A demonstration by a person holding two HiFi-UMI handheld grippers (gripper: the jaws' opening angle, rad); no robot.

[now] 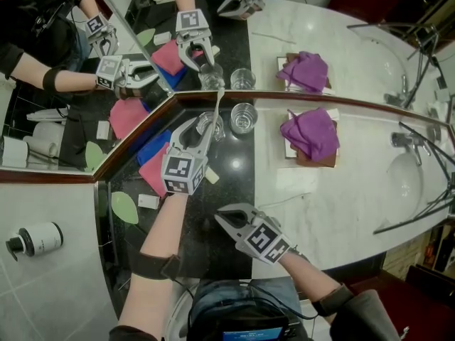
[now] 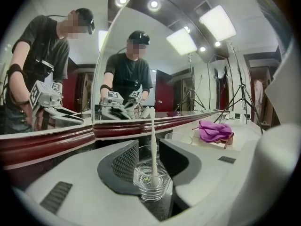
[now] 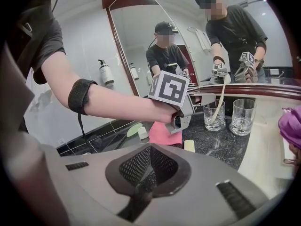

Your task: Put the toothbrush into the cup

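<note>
A clear glass cup (image 1: pixel 210 126) stands on the black counter by the mirror, with a white toothbrush (image 1: pixel 217 109) upright in it, leaning on the rim. My left gripper (image 1: pixel 205 132) is at the cup, its jaws open on either side. In the left gripper view the cup (image 2: pixel 150 181) sits in the gap of the left gripper (image 2: pixel 148 157), and the toothbrush (image 2: pixel 153 145) stands free of both pads. My right gripper (image 1: pixel 226 220) is shut and empty, nearer me. The right gripper view shows its closed right gripper (image 3: pixel 141 192), with the cup (image 3: pixel 214 117) and toothbrush (image 3: pixel 219 102) beyond.
A second, empty glass (image 1: pixel 244 117) stands right of the cup. Pink cloth (image 1: pixel 151 170) and blue cloth (image 1: pixel 152 148) lie to the left, beside a green leaf dish (image 1: pixel 124 207). A purple cloth (image 1: pixel 311 135) sits on a tray to the right, then the sink (image 1: pixel 407 180). Mirrors close off the back.
</note>
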